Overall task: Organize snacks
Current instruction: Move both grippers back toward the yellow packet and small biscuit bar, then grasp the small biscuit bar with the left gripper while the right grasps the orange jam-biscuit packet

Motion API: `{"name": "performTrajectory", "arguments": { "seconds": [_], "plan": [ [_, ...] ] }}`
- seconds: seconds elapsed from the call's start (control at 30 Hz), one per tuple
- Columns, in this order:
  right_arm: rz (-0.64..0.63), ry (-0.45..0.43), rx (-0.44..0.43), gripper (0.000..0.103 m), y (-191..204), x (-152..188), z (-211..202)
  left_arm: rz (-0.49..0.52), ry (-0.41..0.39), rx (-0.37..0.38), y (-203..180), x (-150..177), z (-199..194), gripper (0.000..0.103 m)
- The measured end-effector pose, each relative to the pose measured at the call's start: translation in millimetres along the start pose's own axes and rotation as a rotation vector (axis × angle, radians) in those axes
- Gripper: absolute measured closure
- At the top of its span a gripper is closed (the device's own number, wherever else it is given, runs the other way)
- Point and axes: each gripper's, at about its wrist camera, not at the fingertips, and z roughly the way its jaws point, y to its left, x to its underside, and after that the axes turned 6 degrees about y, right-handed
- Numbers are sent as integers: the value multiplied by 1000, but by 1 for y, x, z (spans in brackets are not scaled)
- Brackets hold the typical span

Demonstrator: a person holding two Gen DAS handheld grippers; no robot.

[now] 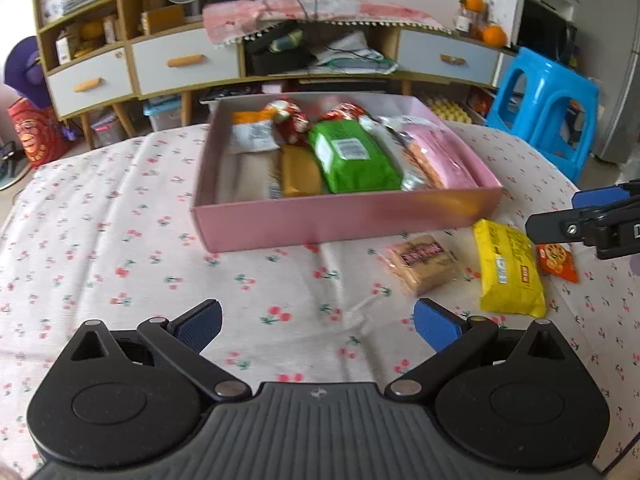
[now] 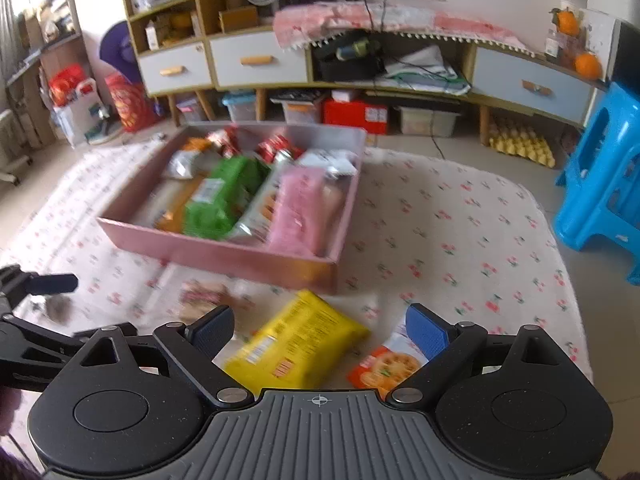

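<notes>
A pink box (image 1: 344, 220) (image 2: 224, 254) on the cherry-print tablecloth holds several snack packs, among them a green pack (image 1: 352, 156) (image 2: 224, 200) and a pink pack (image 1: 440, 156) (image 2: 298, 208). In front of the box lie a brown biscuit pack (image 1: 420, 264) (image 2: 204, 296), a yellow pack (image 1: 508, 268) (image 2: 296, 344) and a small orange packet (image 1: 558, 260) (image 2: 386, 368). My left gripper (image 1: 318, 326) is open and empty above bare cloth, left of these. My right gripper (image 2: 320, 332) is open and empty just above the yellow pack; it also shows in the left wrist view (image 1: 576, 224).
The tablecloth (image 1: 100, 240) covers a table whose right edge runs beside a blue plastic stool (image 1: 548, 108) (image 2: 604, 184). Behind the table stands a wooden cabinet with drawers (image 1: 184, 60) (image 2: 256, 60). Storage bins sit under it.
</notes>
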Motion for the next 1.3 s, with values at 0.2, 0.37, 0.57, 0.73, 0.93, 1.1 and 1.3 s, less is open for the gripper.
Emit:
{"name": "performTrajectory", "arguments": {
  "seconds": [0.2,0.37,0.57,0.73,0.93,1.1,1.3],
  "plan": [
    [-21,19,30,9,-19,7,7,67,-20,37,-15,-2,13,1],
    [-54,37,28,9,-29,14,12,155,-29,56,-23,-8,23,6],
    [-110,84,28,9,-38,22,23,218,-22,106,-28,-13,29,14],
    [-152,127,39,8,-42,30,35,255,-12,124,-34,-15,37,21],
    [-138,112,17,8,-46,30,36,251,-17,138,-37,-18,37,32],
    [-129,102,18,9,-46,29,36,279,-23,151,-41,-17,34,48],
    [-125,88,24,11,-46,28,38,271,-17,150,-41,-17,33,53]
  ]
}}
